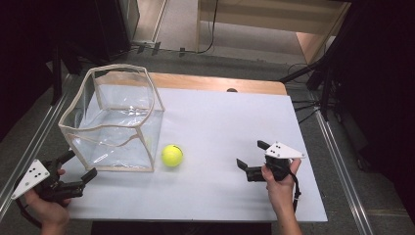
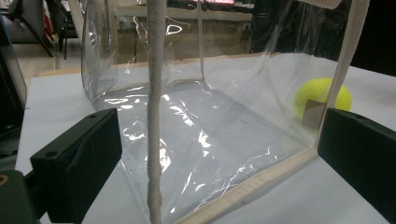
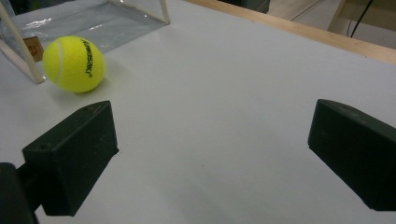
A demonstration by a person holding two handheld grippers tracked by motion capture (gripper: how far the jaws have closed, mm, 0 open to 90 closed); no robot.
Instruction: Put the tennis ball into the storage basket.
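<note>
Layout, high view: bag (image 1: 115, 122) stands on table (image 1: 220, 132), left half. Ball (image 1: 172, 155) on table just right of bag's near-right corner. Left gripper (image 1: 80, 169) at bag's near-left corner; right gripper (image 1: 250, 155) well right of ball.

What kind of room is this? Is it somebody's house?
Probably not a house; it looks like a lab or workshop for recording tests. A white table stands on a grey floor with cables and dark stands around it, and a person holds a hand-held gripper in each hand.
</note>
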